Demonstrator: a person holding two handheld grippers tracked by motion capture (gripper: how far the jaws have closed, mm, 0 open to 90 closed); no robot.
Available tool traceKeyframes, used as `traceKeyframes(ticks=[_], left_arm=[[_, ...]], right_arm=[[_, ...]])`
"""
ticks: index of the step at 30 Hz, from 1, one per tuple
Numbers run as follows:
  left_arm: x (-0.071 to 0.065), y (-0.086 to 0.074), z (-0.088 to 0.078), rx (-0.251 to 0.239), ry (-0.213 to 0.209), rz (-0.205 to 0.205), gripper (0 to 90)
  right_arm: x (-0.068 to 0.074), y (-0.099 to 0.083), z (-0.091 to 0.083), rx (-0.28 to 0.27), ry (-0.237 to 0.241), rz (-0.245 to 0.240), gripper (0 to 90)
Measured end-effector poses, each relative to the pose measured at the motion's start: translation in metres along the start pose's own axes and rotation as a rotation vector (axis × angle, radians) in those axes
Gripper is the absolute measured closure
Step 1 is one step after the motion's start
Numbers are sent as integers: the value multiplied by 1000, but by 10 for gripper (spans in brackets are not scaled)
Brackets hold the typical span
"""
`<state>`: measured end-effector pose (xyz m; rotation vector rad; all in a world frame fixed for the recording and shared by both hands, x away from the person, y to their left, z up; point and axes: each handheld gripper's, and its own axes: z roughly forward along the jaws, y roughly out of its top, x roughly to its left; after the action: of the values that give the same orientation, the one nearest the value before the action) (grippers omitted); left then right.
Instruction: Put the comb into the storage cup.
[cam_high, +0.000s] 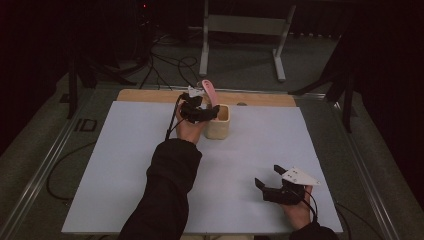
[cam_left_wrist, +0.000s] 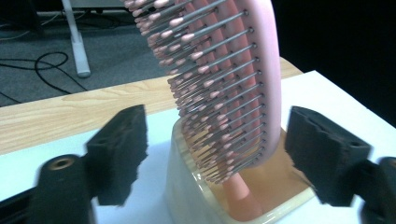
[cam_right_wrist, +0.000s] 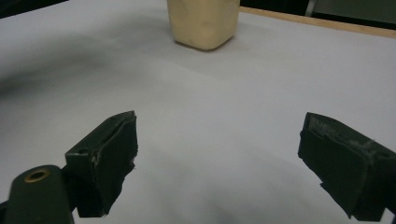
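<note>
At the far middle of the white table top (cam_high: 125, 165), close to the wooden strip along its back edge, a cream square holder (cam_high: 218, 122) stands upright with a pink paddle hairbrush (cam_high: 209, 91) in it, handle down. In the left gripper view the hairbrush (cam_left_wrist: 224, 88) rises out of the holder (cam_left_wrist: 187, 186) with its long axis nearly vertical, leaning a little, its bristles turned toward the camera and its handle sunk in the holder's well. The left gripper (cam_high: 199, 113) is right at the holder, and its jaws stand wide apart on either side of the brush head, touching neither the brush nor, as far as the blur allows, the holder's rim. So it is released and holds nothing. The brush lies straight ahead of it, between the pads, and a close on the lower head or neck would take it across its narrow width.

The right gripper (cam_high: 280, 186) rests low near the table's near right corner, well apart from the holder (cam_right_wrist: 203, 23), its jaws likewise spread and empty. The left hand (cam_high: 189, 127) is by far the nearer, so any lift of the brush probably falls to it.
</note>
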<state>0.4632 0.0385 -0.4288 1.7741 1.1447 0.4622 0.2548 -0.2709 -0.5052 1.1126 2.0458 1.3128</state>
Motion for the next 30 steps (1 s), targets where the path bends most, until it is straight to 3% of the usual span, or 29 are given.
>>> traceKeyframes(ticks=[2,12,16,30], left_arm=[[-1,0,0,4,6,0,168],[-4,-2,1,32,25,27,19],[-5,0,-3,34,37,57,3],[-5,6,-22,30,40,87,1]], right_arm=[[0,0,0,0,0,0,116],[0,0,0,-1,-1,-1,116],[0,0,0,0,-1,-1,116],[0,0,0,0,-1,-3,116]])
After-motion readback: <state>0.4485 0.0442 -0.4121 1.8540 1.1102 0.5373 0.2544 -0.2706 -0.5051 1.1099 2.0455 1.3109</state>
